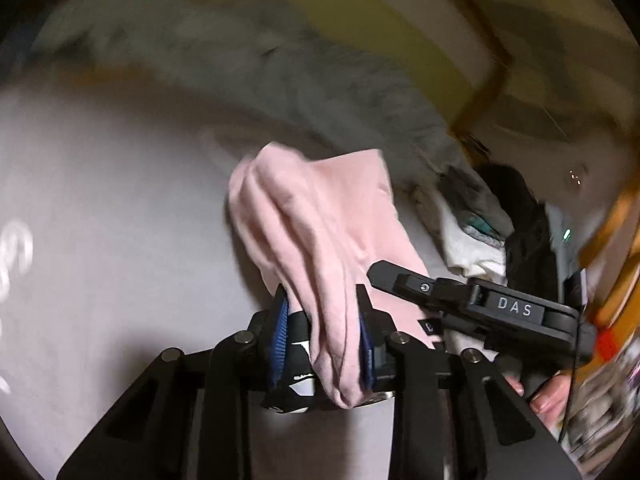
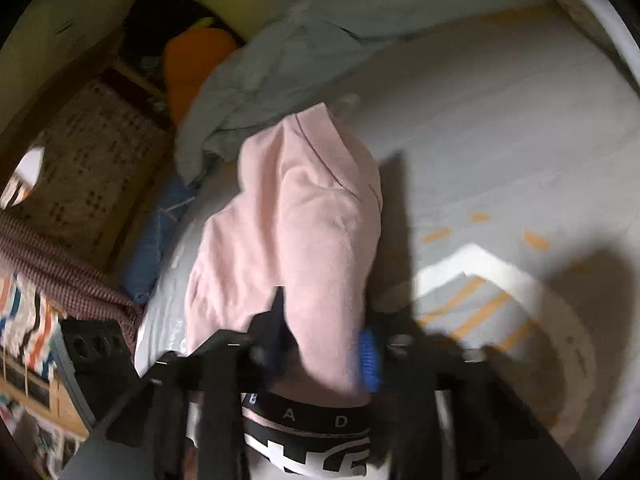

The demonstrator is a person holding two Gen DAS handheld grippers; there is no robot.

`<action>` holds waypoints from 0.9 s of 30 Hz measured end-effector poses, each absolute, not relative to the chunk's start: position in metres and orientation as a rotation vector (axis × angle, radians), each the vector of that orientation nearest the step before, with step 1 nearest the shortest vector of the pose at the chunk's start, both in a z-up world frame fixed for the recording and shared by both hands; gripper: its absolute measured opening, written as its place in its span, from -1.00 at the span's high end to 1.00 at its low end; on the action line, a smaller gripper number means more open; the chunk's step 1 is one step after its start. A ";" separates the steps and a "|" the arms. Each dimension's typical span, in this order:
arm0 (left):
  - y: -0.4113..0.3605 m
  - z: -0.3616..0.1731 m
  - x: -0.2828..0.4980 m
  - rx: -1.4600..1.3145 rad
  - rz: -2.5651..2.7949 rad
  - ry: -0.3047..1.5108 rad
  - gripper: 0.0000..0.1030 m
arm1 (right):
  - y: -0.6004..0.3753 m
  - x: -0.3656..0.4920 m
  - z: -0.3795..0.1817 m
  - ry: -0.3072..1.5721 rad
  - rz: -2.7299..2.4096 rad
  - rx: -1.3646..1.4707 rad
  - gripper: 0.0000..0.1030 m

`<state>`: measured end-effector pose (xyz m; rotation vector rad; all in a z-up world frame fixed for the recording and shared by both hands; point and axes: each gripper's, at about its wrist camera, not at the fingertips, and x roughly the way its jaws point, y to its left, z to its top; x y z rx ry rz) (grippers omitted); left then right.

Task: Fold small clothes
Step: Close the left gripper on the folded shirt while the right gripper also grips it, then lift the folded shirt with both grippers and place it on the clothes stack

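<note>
Both grippers, left [image 1: 325, 332] and right [image 2: 324, 344], pinch pink garment [image 1: 316, 232].

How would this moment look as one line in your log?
step: folding | left claw: shut on pink garment | right claw: shut on pink garment | surface: bed

Dim, motion-blurred, hard shadows, fisheye-warped edges

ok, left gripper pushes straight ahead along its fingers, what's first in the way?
The pink garment it already clamps: the cloth bunches forward from the left gripper. Beyond it likely the pale bed sheet, then the grey blanket; depth is unclear in the blur.
</note>
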<state>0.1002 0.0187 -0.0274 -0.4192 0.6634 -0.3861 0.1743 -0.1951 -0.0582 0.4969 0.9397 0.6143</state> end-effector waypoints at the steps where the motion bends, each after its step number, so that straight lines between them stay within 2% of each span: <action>1: 0.009 -0.015 0.101 -0.403 -0.407 0.630 0.46 | -0.197 0.168 -0.045 0.898 0.604 0.441 0.51; 4: -0.031 0.027 0.111 -0.365 -0.516 0.515 0.45 | -0.223 0.152 0.004 0.753 0.557 0.343 0.52; 8: -0.113 0.074 0.152 -0.331 -0.651 0.393 0.45 | -0.300 0.150 0.073 0.602 0.451 0.358 0.50; 13: -0.219 0.091 0.224 -0.339 -0.749 0.306 0.44 | -0.399 0.176 0.118 0.443 0.241 0.322 0.48; 17: -0.281 0.075 0.266 -0.322 -0.735 0.348 0.43 | -0.464 0.217 0.114 0.445 0.128 0.336 0.47; 21: -0.314 0.042 0.296 -0.256 -0.683 0.418 0.41 | -0.505 0.267 0.073 0.527 0.099 0.378 0.47; 24: -0.321 0.031 0.298 -0.237 -0.664 0.397 0.36 | -0.515 0.292 0.044 0.579 0.085 0.366 0.42; 27: -0.319 0.033 0.303 -0.248 -0.662 0.396 0.16 | -0.519 0.293 0.039 0.549 0.092 0.332 0.34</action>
